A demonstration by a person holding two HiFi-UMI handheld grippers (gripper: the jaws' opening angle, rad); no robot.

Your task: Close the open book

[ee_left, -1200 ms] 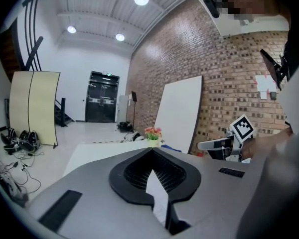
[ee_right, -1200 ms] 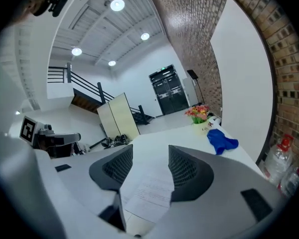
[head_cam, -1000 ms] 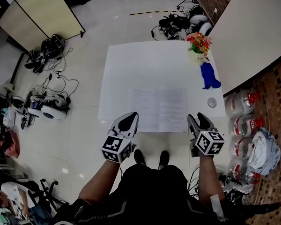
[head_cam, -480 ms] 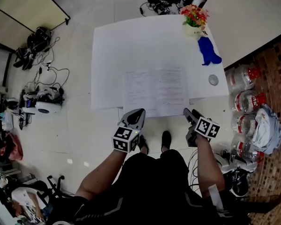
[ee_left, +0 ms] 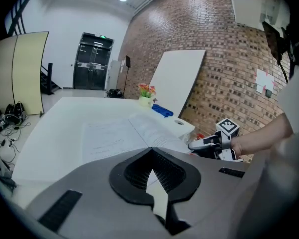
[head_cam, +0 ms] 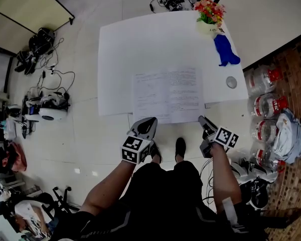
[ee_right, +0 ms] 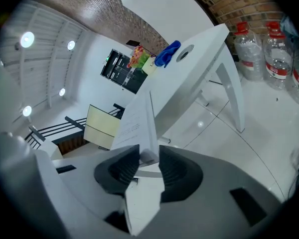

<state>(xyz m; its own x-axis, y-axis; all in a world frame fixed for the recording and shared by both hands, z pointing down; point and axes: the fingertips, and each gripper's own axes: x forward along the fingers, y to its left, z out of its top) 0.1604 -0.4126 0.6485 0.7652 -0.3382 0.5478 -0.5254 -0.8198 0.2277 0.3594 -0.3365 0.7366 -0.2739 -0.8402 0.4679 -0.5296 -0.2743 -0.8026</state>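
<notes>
The open book (head_cam: 168,94) lies flat with its pages up on the white table (head_cam: 125,49), at the near edge and a little toward the table's right side. Its near margin reaches the table's lip.

The right gripper (head_cam: 202,119) is at the table's near edge, at the book's near right corner. Its jaws have just been closing. The right gripper view shows that corner between them, and the pads seem to sit against both of its faces, so it is clamped on the book.

The left gripper (head_cam: 148,120) is at the same near edge, just off the book's left half. Its jaw tips meet, and nothing is between them. Whether it touches the paper cannot be told.

Along the table's right side, a small grey disc (head_cam: 232,82) lies nearest, with a blue object (head_cam: 224,50) beyond it. A pot of flowers (head_cam: 209,14) stands at the far right corner.

On the floor, water bottles (head_cam: 266,107) stand to the table's right. Cables and gear (head_cam: 45,109) lie to its left, and a folding panel (head_cam: 25,4) stands past its far left corner.
</notes>
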